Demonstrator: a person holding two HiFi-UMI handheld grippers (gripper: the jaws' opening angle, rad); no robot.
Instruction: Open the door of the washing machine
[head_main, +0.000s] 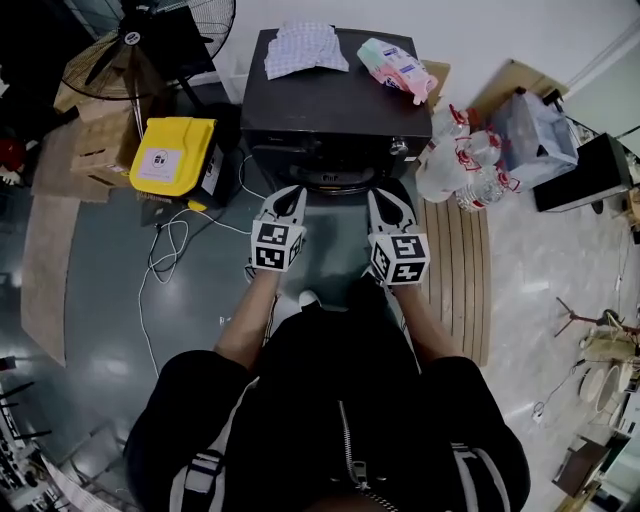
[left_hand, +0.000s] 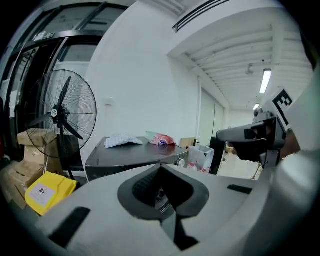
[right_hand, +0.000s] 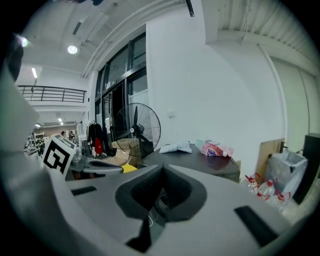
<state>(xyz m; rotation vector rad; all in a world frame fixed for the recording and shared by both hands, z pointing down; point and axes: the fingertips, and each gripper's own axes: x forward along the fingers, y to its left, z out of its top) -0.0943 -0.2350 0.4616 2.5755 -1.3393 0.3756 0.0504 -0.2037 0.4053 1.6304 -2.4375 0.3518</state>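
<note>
The dark washing machine (head_main: 330, 110) stands straight ahead, its round front door (head_main: 335, 182) closed and partly hidden behind my grippers. My left gripper (head_main: 292, 196) and right gripper (head_main: 386, 204) are held side by side just in front of the door, apart from it, both shut with nothing in them. In the left gripper view the shut jaws of that gripper (left_hand: 161, 167) point at the machine (left_hand: 125, 155), with my right gripper at the right edge. The right gripper view shows its own closed jaws (right_hand: 162, 167) below the machine's top (right_hand: 200, 162).
A folded cloth (head_main: 303, 47) and a detergent pack (head_main: 397, 68) lie on the machine. A yellow box (head_main: 175, 155), a standing fan (head_main: 150, 40) and cardboard boxes are at the left. Water bottles (head_main: 465, 160) and a wooden pallet (head_main: 460, 270) are at the right. A white cable (head_main: 165, 260) lies on the floor.
</note>
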